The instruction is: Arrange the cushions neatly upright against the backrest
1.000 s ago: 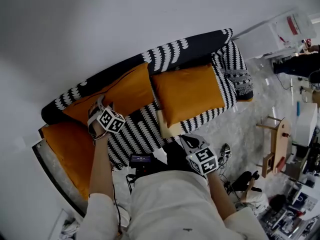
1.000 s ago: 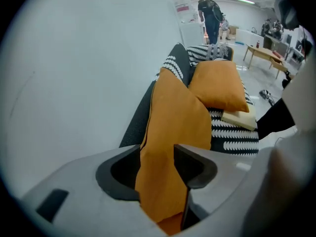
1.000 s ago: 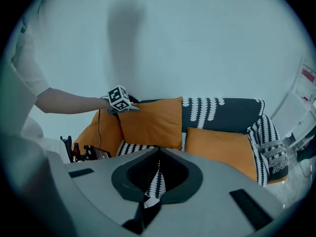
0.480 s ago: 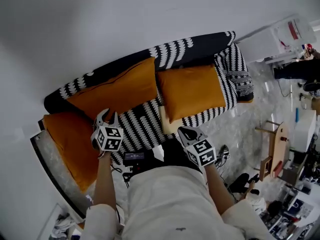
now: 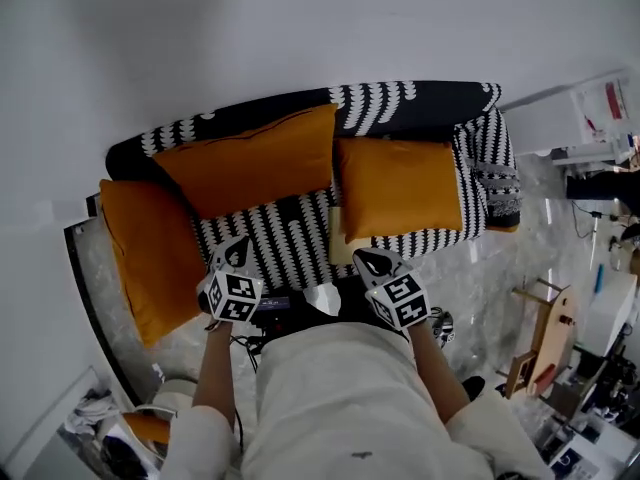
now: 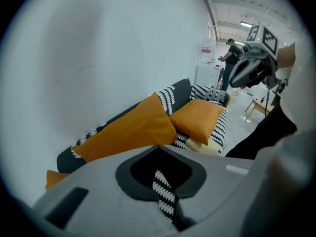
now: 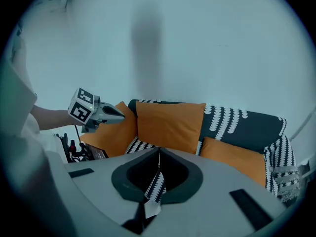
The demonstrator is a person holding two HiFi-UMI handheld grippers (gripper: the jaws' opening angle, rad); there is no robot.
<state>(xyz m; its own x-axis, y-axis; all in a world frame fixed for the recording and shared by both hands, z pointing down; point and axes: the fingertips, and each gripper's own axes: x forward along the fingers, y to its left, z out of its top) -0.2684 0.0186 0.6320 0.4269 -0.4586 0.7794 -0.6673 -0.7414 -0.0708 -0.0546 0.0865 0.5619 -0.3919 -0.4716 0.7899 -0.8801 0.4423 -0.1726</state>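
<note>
Three cushions (image 5: 250, 163) overhead, bystander (image 6: 228, 54), left gripper view

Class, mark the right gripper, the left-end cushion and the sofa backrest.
right gripper (image 5: 366, 260): head view, between its shut fingertips.
left-end cushion (image 5: 150, 253): head view, centre of its orange face.
sofa backrest (image 5: 420, 96): head view, bare patterned top, right part.

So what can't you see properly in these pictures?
Head view: front edge of the sofa, partly behind the left gripper, the right gripper and the person's body.
Left gripper view: the end cushion, all but a corner behind that gripper's body; the far-off bystander, too small.
Right gripper view: lower part of the right cushion, behind that gripper's body.
</note>
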